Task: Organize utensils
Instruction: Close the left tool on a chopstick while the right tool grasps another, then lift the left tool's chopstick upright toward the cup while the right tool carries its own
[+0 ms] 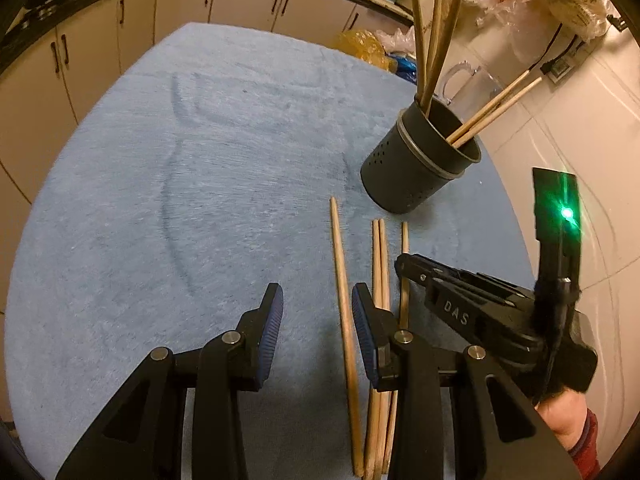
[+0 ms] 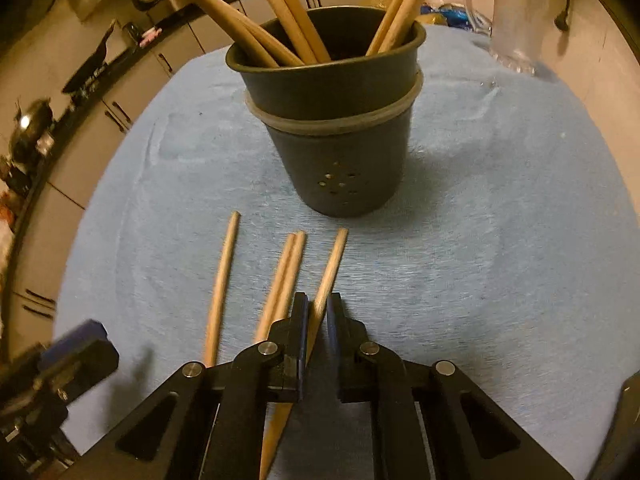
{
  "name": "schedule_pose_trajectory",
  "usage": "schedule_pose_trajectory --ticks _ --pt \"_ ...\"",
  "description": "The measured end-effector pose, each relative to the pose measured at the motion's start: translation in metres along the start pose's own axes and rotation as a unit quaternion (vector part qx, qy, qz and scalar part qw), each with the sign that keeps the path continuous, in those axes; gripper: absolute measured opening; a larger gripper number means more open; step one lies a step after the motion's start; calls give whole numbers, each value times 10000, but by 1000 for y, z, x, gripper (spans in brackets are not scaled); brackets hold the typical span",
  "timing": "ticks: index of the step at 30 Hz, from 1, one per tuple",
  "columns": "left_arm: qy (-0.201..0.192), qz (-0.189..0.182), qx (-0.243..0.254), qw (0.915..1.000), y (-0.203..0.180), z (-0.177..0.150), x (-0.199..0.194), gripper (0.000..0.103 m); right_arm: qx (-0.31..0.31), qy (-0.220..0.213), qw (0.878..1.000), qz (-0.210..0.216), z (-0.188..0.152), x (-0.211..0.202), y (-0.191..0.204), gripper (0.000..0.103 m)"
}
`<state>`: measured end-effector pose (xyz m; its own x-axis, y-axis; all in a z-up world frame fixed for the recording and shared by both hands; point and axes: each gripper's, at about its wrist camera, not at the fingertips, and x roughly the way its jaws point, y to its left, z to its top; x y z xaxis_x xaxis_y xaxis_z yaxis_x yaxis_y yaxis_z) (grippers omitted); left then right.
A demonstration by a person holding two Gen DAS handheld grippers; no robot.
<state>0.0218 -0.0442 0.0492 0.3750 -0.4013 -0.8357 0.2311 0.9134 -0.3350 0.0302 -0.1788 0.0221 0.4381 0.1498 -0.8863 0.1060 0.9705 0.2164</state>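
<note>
Several wooden chopsticks lie side by side on the blue cloth (image 1: 180, 200) in front of a dark grey perforated holder (image 2: 336, 140) (image 1: 420, 160), which has more chopsticks standing in it. My right gripper (image 2: 318, 304) is shut on the rightmost chopstick (image 2: 332, 264), pinched near its middle between the blue pads. From the left wrist view, the right gripper (image 1: 404, 264) sits over that same stick (image 1: 405, 240). My left gripper (image 1: 316, 320) is open just above the cloth. The leftmost chopstick (image 1: 340, 280) lies between its fingers, close to the right pad (image 1: 362, 320). A pair of sticks (image 1: 380, 264) lies beside it.
A clear glass mug (image 2: 512, 20) (image 1: 472, 84) stands behind the holder near the cloth's far edge. Plastic bags (image 1: 500, 0) pile up at the back right. Kitchen cabinets (image 1: 100, 40) curve round the far side. The left gripper's finger (image 2: 76, 344) shows at the lower left.
</note>
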Motion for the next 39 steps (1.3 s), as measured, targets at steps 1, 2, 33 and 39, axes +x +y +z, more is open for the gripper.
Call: schedule_pose_trajectory --ticks 1,2,33,39 --pt "36 4 -15 10000 -1 2 4 34 41 8 10000 8 0 0 -2 9" --pt "73 38 -31 10000 -3 5 9 34 60 12 10000 23 1 0 -3 9" --pt "-405 1082 563 9917 -26 -9 20 6 589 -457 9956 561 -21 -29 -45 7" --pt "-918 987 548 9894 -35 -17 -23 6 634 -1011 9894 824 -36 -70 -44 7"
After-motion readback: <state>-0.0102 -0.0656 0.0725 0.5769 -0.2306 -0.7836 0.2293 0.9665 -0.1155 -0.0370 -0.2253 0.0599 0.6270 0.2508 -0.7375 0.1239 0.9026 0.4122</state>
